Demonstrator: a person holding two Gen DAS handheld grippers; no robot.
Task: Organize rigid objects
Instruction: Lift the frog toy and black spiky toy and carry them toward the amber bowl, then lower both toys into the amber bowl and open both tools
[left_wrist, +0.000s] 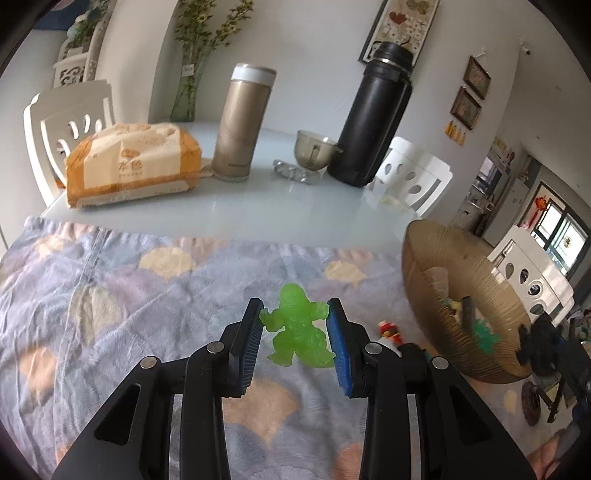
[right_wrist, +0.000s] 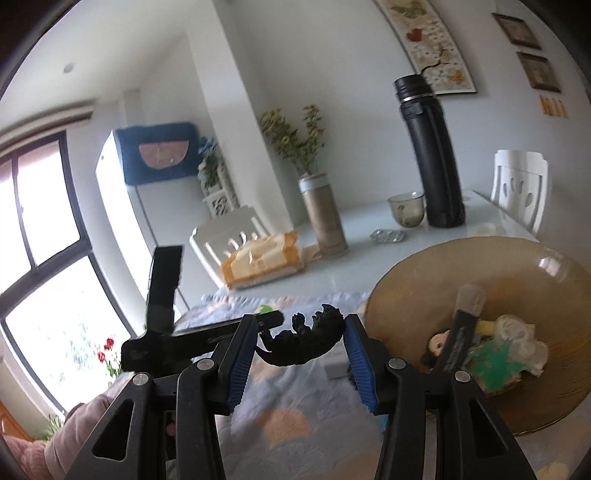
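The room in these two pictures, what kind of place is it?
Most likely a dining area in a home: a white table with white chairs, a black flask and framed pictures on the wall.

Translucent green figure (left_wrist: 297, 328) upright above the blanket; black dinosaur (right_wrist: 306, 338) sideways beside the amber bowl (right_wrist: 406, 280).

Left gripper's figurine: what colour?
Translucent green figurine; clearest in the left wrist view.
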